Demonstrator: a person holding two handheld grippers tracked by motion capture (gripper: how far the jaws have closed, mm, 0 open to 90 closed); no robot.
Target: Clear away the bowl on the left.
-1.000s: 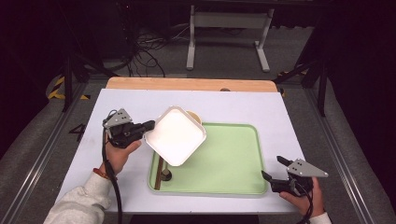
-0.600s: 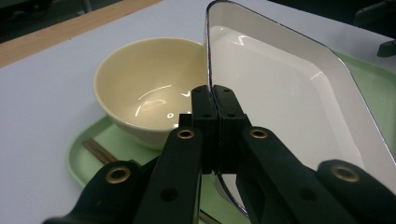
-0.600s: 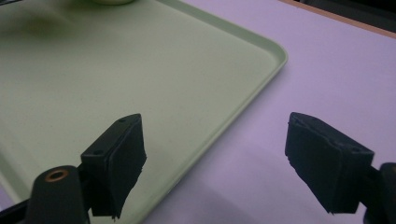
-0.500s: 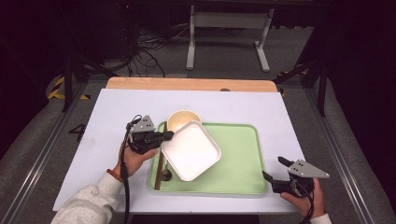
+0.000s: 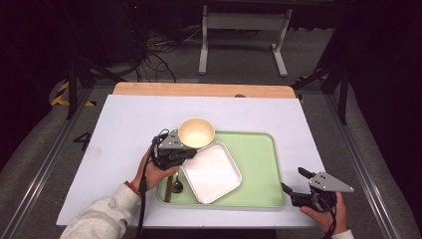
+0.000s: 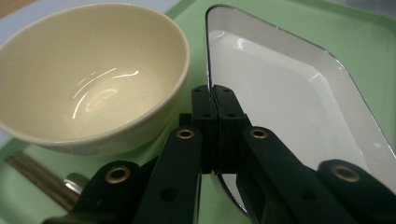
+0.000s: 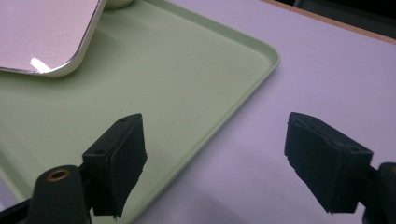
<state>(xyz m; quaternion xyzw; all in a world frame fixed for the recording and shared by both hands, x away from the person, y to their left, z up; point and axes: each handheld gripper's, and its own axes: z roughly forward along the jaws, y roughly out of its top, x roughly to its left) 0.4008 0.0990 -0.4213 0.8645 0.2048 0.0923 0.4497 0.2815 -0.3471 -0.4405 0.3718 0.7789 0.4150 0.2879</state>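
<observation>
My left gripper [image 5: 185, 155] [image 6: 214, 100] is shut on the rim of a white square plate [image 5: 211, 172] [image 6: 289, 98], holding it low over the left part of the green tray [image 5: 259, 164]. A cream bowl [image 5: 196, 133] [image 6: 88, 74] stands just behind the gripper at the tray's back left corner. Brown chopsticks [image 5: 168, 189] [image 6: 37, 179] and a metal spoon [image 5: 177, 185] [image 6: 74, 182] lie on the tray under the plate's left edge. My right gripper [image 5: 294, 180] [image 7: 224, 158] rests open off the tray's front right corner, nothing between its pads.
The tray sits on a white table top [image 5: 124, 129] with a wooden strip [image 5: 199, 89] along its far edge. In the right gripper view the tray's corner [image 7: 273, 53] and the plate's corner [image 7: 51, 37] lie ahead on the left. Cables and a metal stand sit on the floor beyond.
My left gripper has carried the plate rightward and down, from tilted above the tray's left edge to nearly flat over the tray. The bowl came into sight. The right gripper stayed put.
</observation>
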